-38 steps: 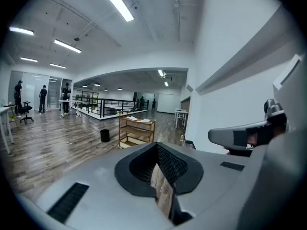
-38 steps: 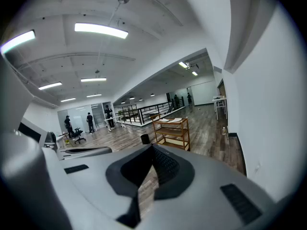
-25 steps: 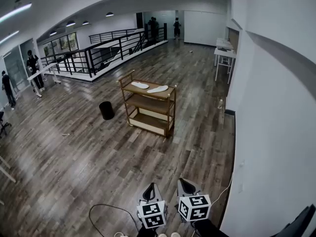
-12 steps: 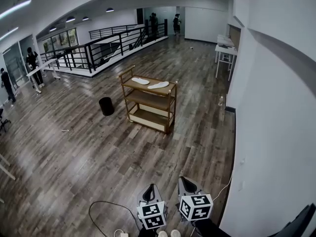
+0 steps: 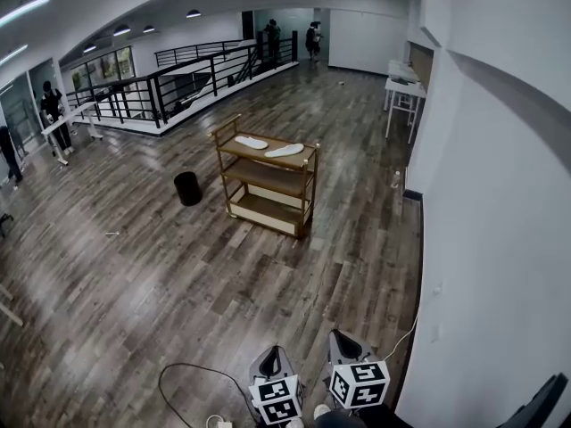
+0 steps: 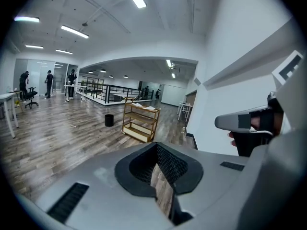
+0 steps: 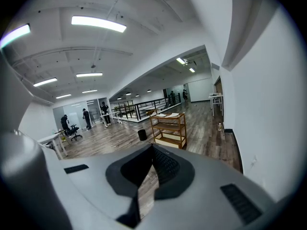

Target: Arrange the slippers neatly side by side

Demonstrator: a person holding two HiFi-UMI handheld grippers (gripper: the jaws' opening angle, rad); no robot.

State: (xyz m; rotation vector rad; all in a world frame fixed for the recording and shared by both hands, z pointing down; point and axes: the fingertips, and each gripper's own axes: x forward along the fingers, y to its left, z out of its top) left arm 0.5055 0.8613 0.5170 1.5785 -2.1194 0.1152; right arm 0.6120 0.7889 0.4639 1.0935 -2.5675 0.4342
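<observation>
- The left gripper and right gripper were cut off by the head view's bottom edge.
- The slippers, upper centre, were too small to tell left from right.
- A person was cropped at the left edge.

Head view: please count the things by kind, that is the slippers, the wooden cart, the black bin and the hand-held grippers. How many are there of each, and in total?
Slippers: 2, both on the top shelf
Wooden cart: 1
Black bin: 1
Hand-held grippers: 2, left hand-held gripper and right hand-held gripper
Total: 6
</observation>
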